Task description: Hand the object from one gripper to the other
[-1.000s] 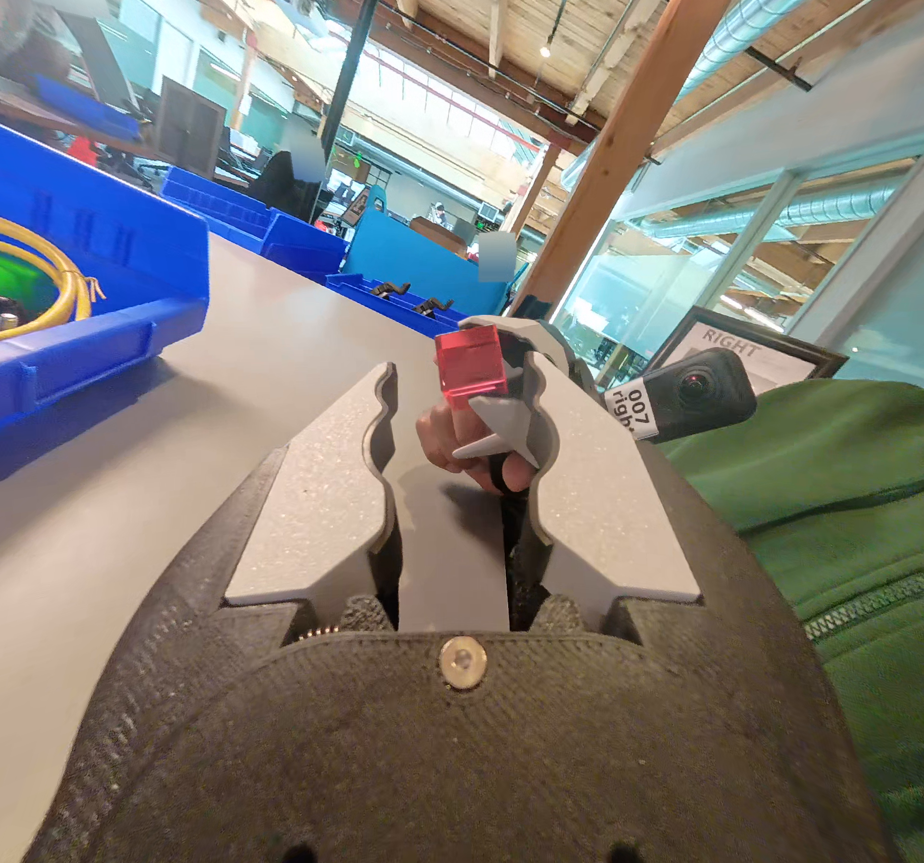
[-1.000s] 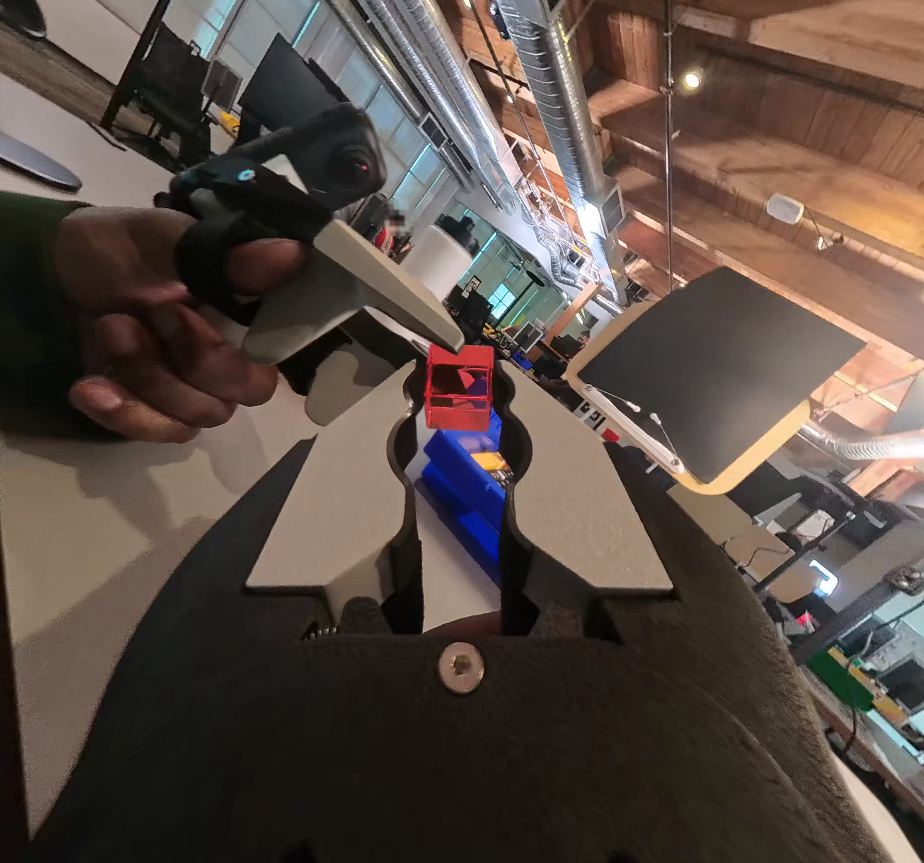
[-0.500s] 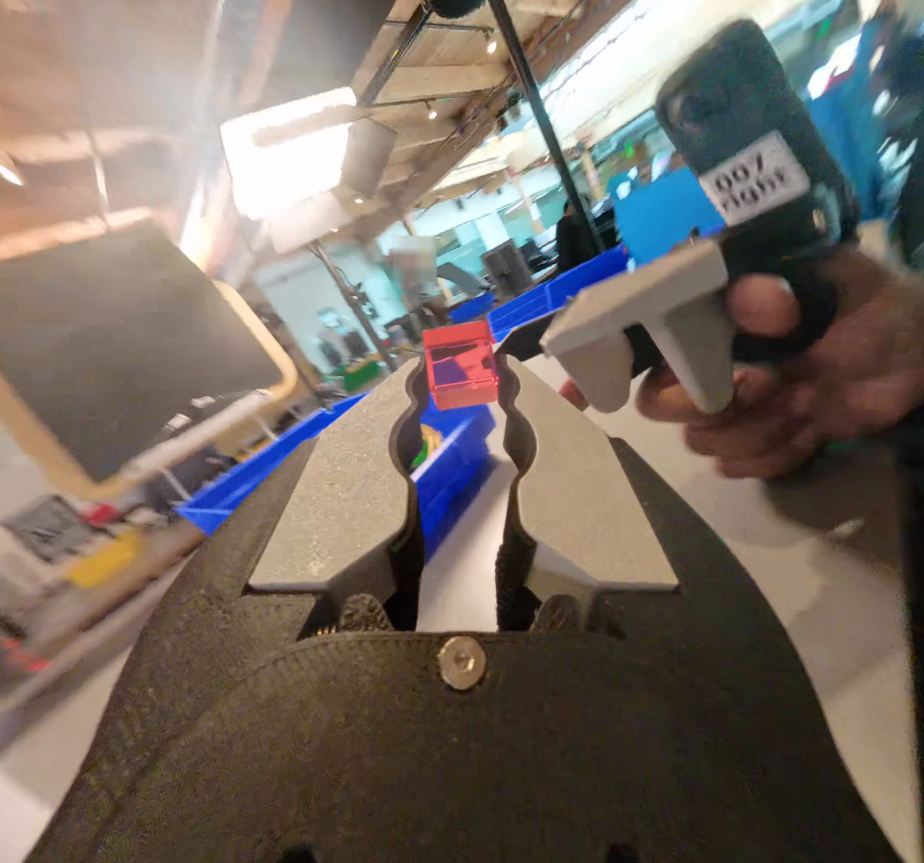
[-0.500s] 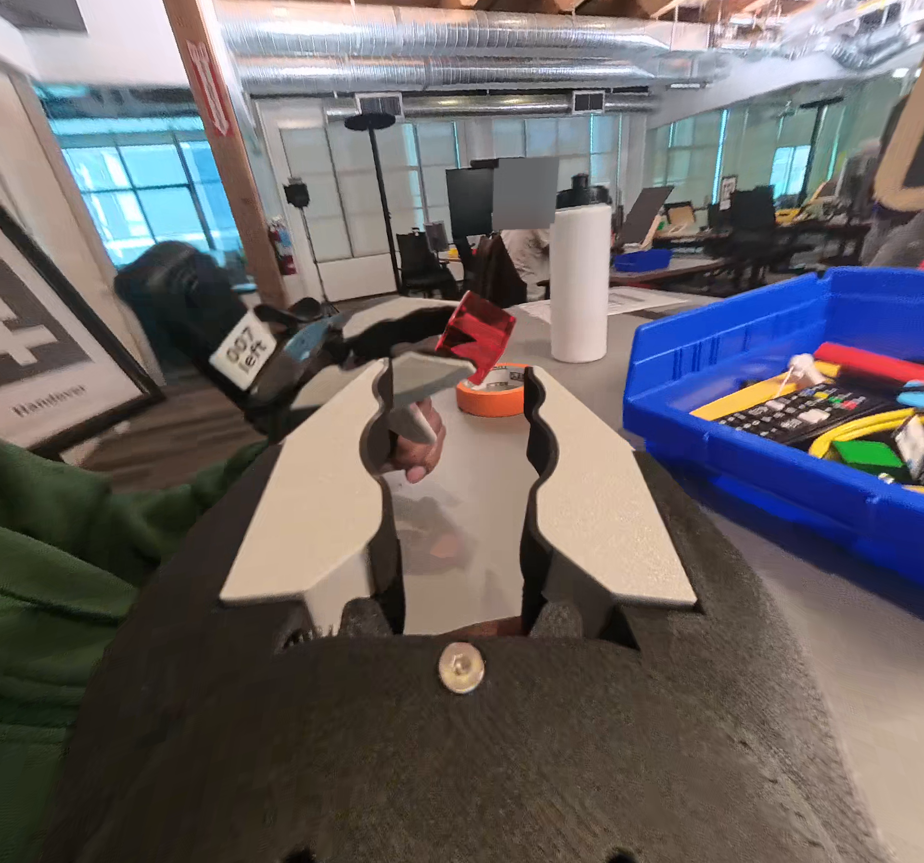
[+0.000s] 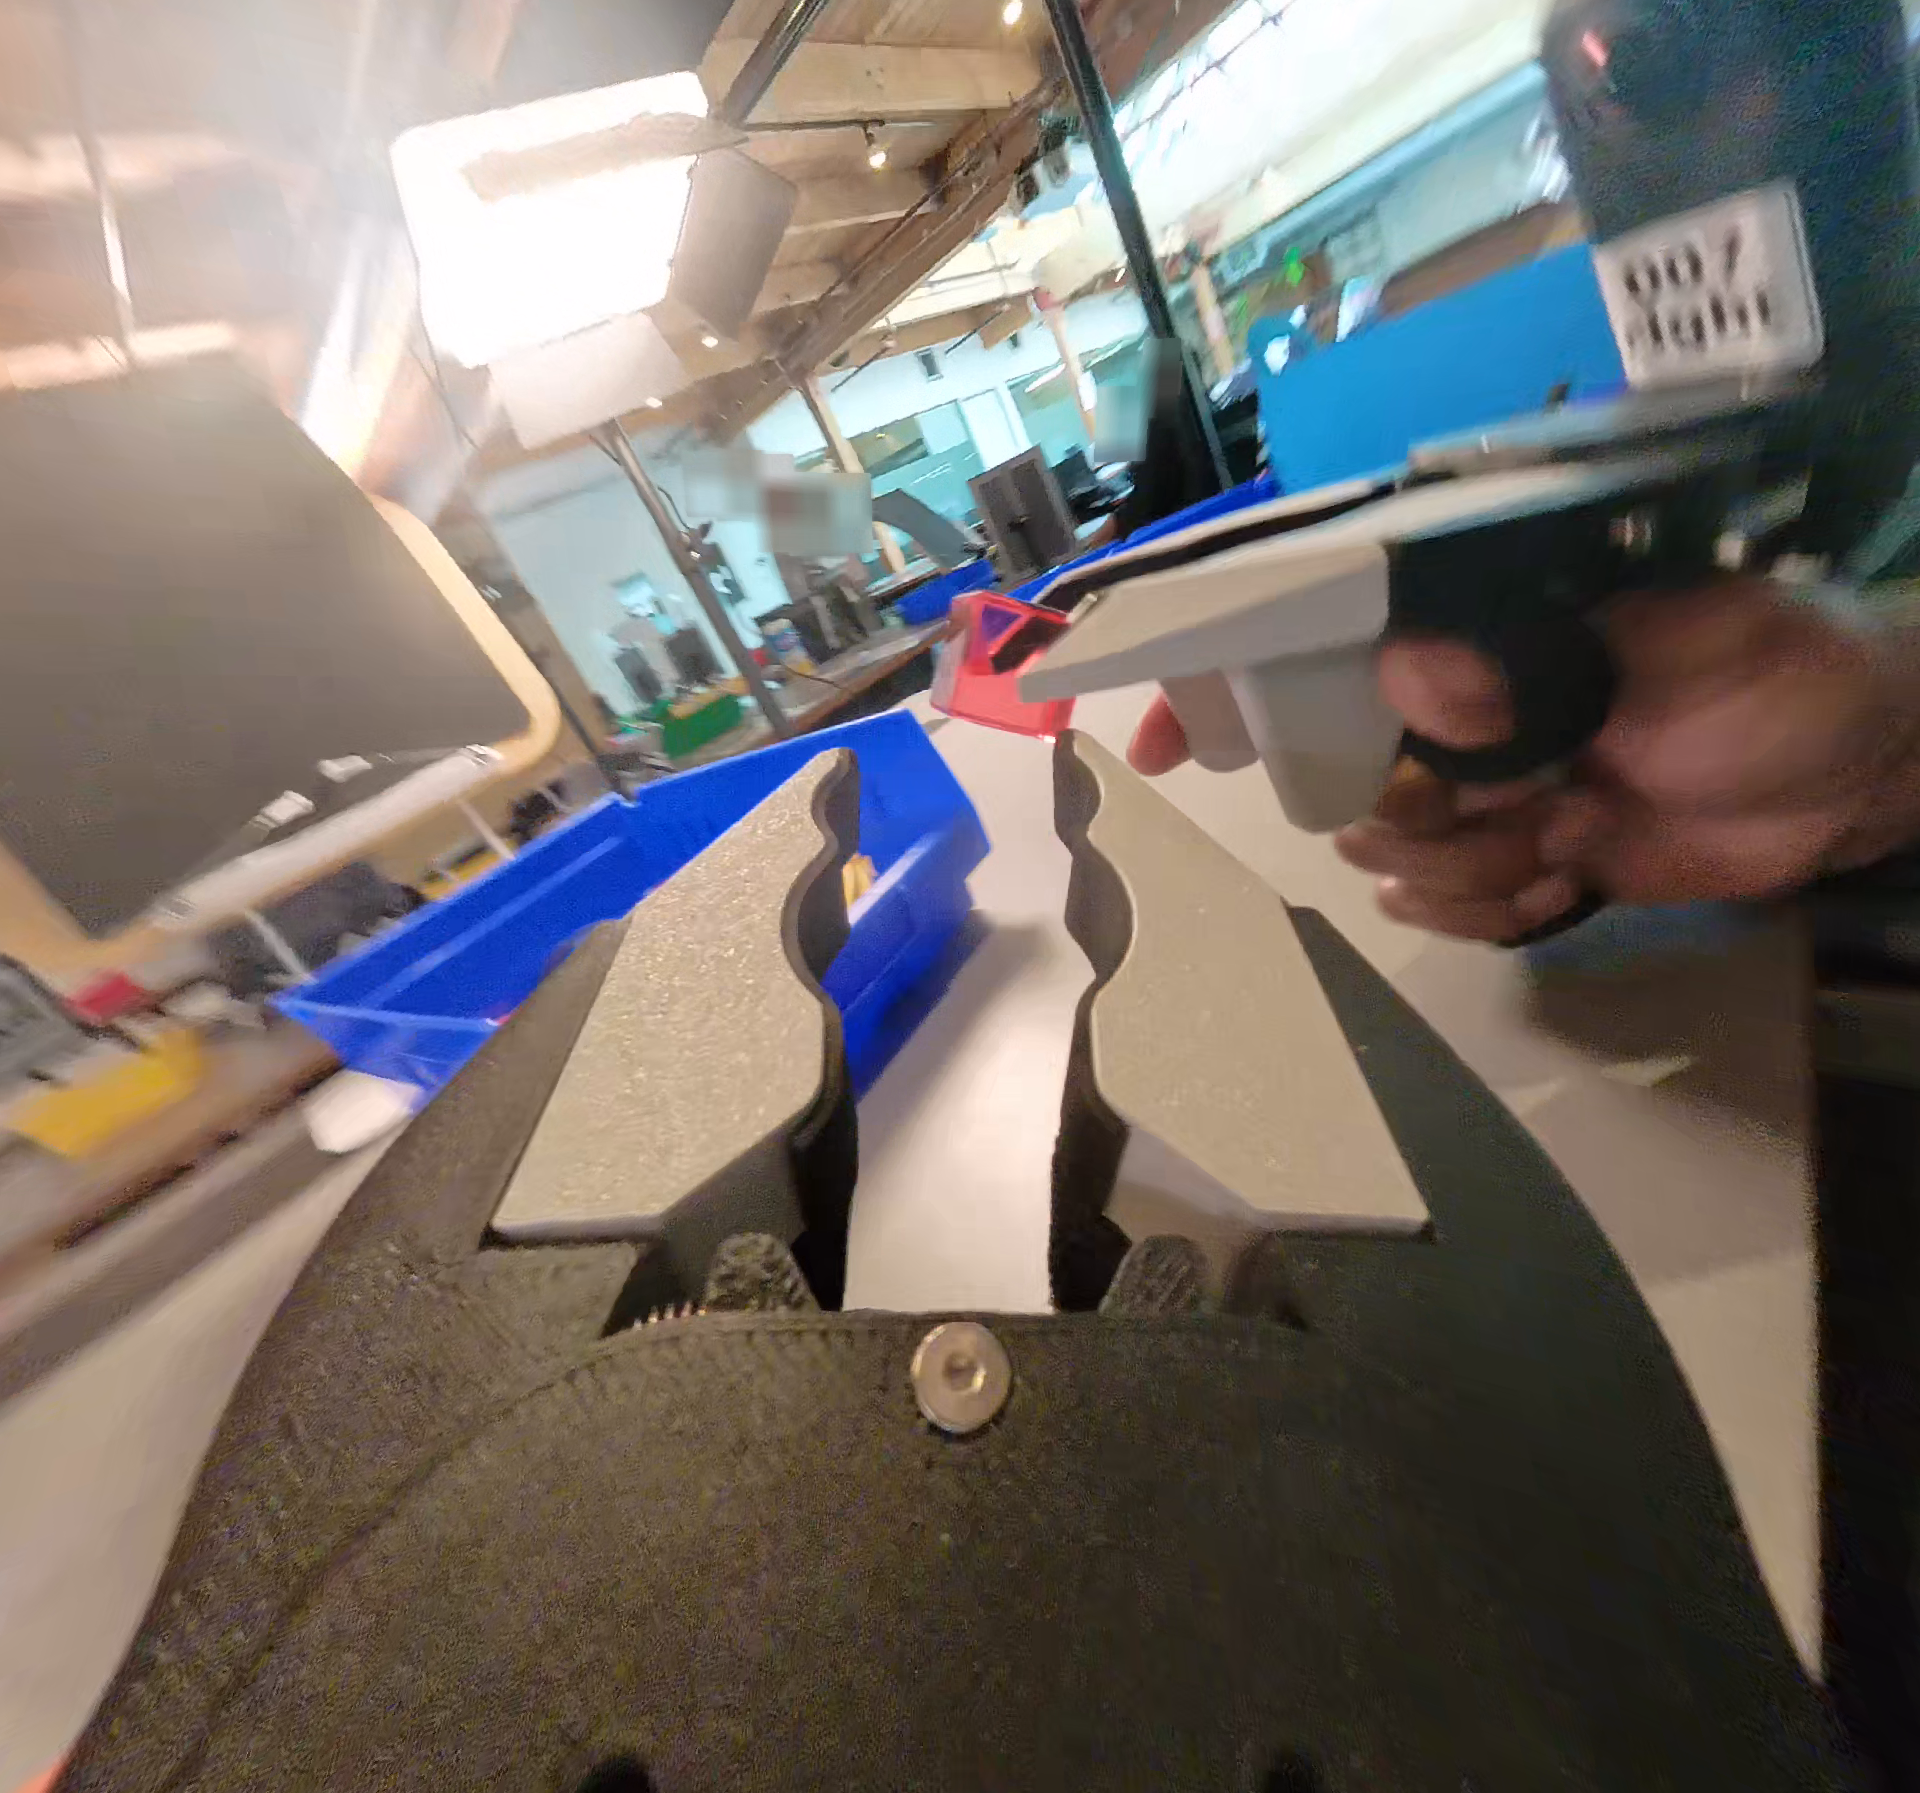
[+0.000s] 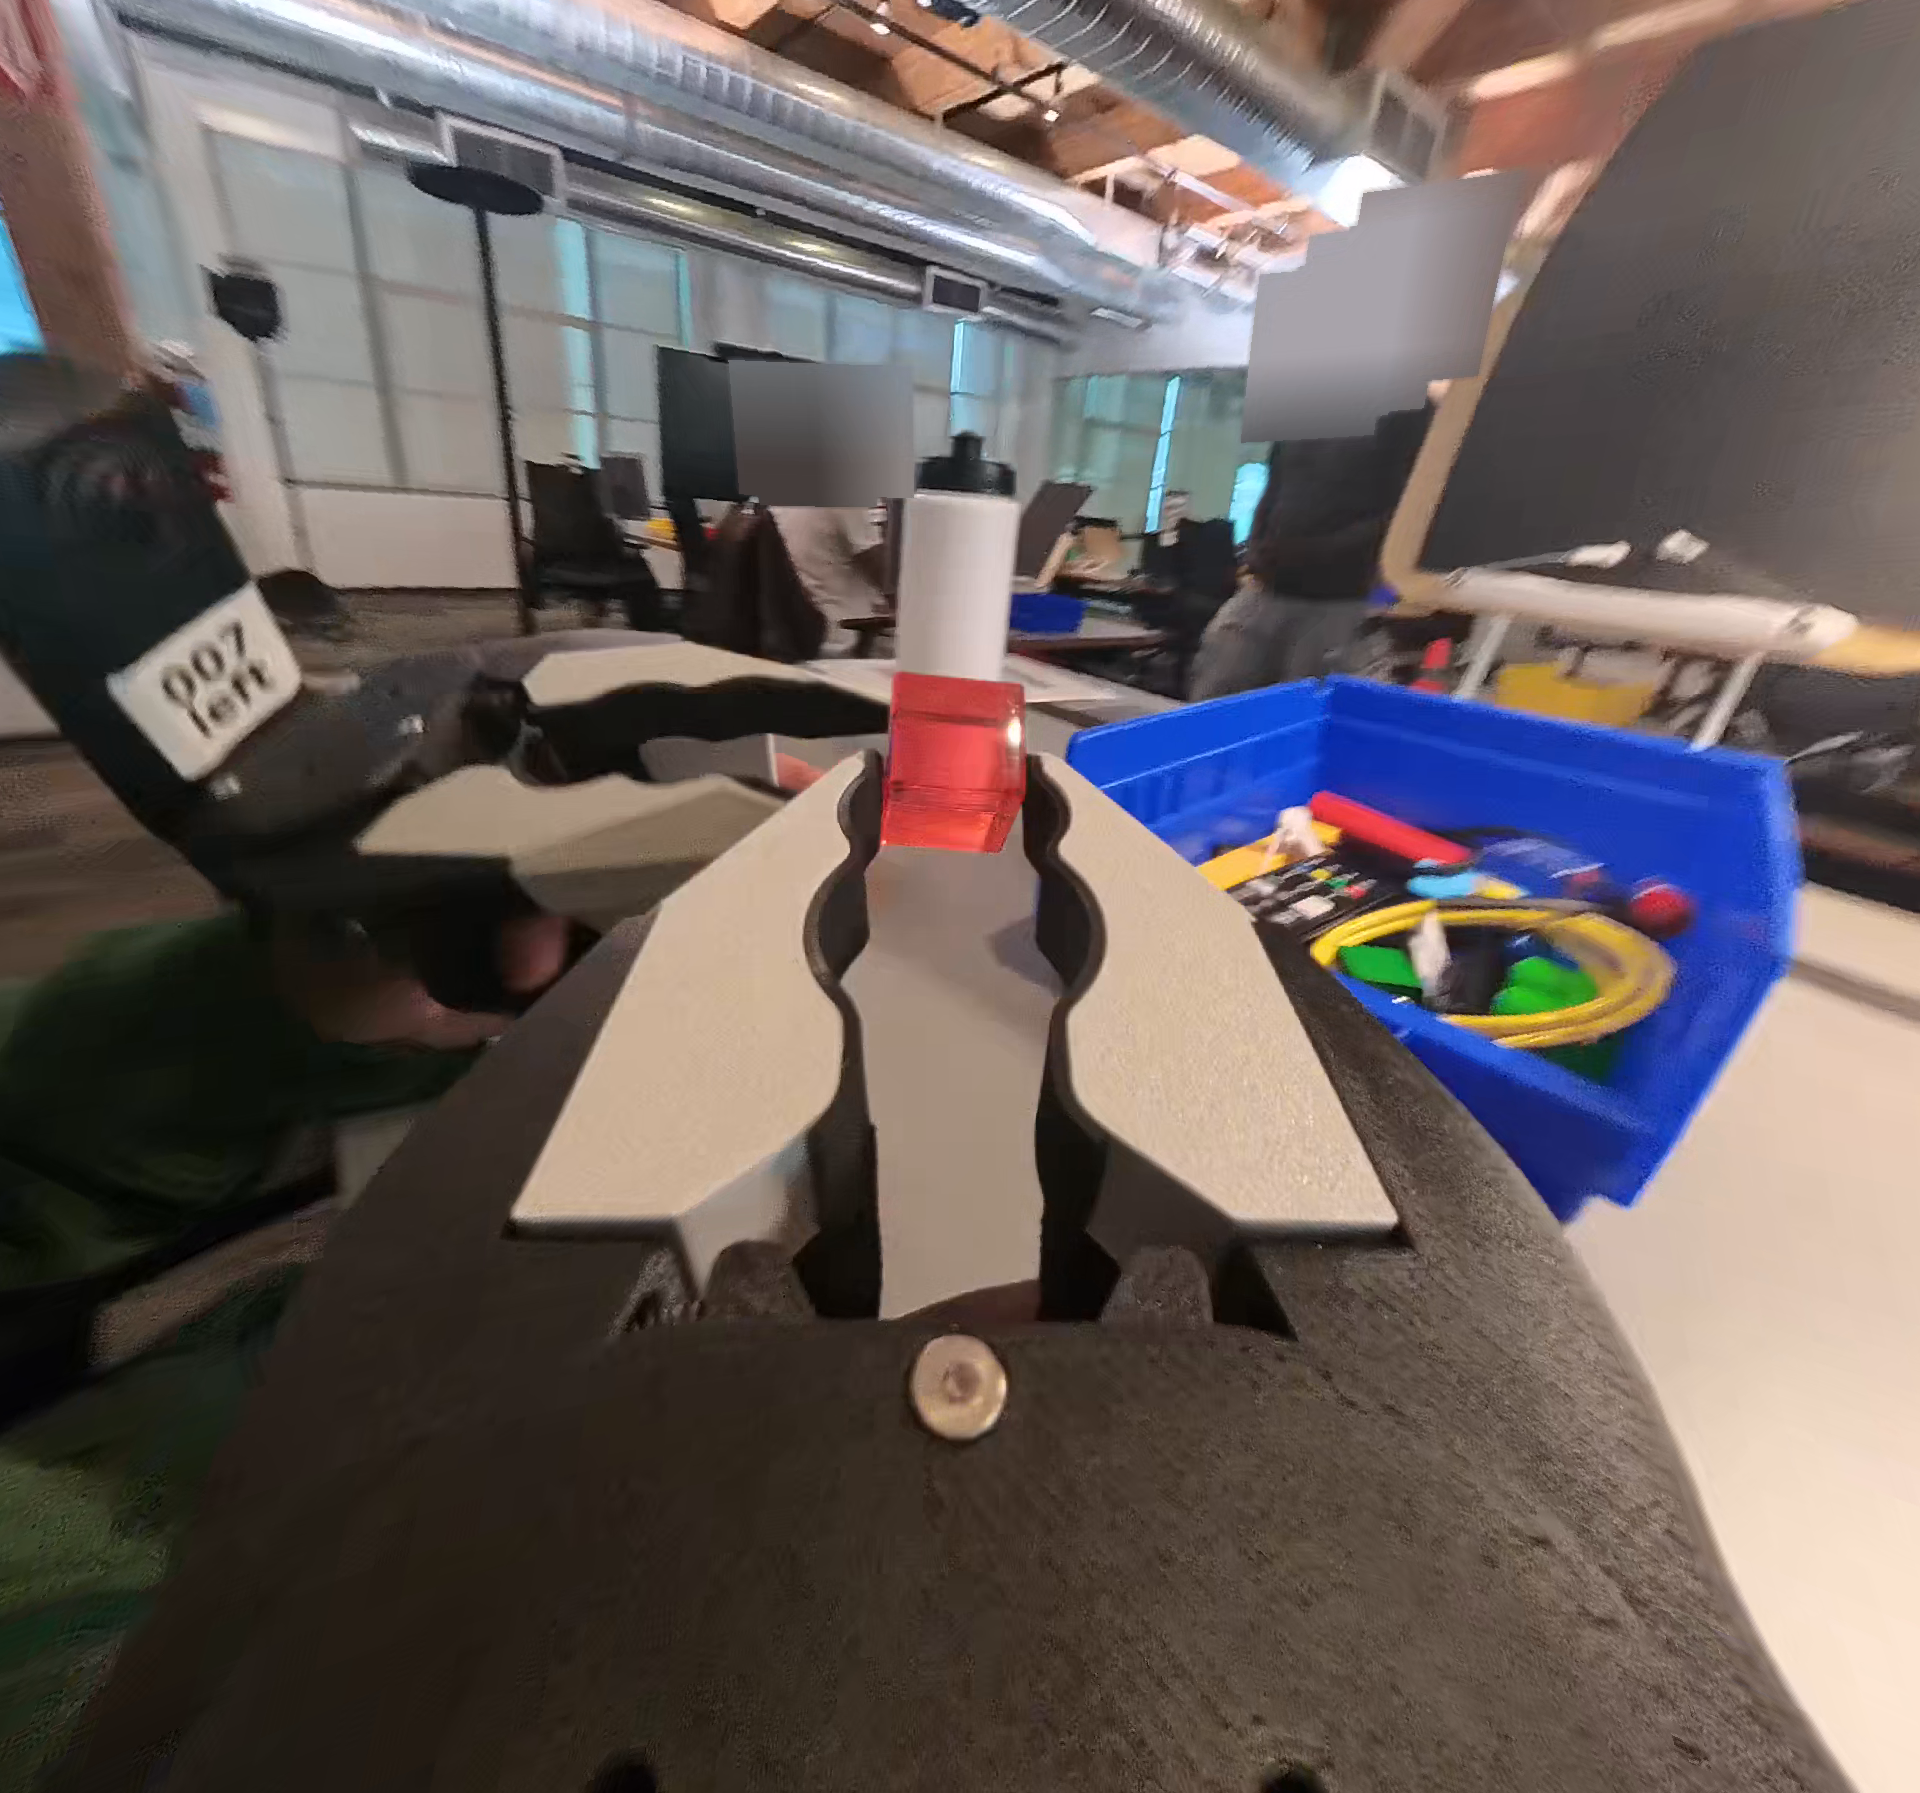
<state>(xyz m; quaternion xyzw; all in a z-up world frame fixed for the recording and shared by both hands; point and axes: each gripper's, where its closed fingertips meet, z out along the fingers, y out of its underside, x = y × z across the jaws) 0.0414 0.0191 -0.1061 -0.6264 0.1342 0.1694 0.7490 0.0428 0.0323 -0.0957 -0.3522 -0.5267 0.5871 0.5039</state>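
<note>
The right hand-held gripper (image 6: 954, 767) clamps the translucent red plastic cube (image 6: 951, 775) between its grey fingertips, above the grey counter (image 6: 1714, 1328). The left hand-held gripper (image 5: 954, 761) is spread empty just beside the cube, so the handover looks done. Each gripper's black camera carries a white printed label (image 6: 203, 681), wording left unquoted

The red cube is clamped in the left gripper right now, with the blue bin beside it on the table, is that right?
Not quite. The red cube is clamped in the right gripper, as the right wrist view shows; the left gripper is open and empty. The blue bin does sit beside it on the table.
</note>
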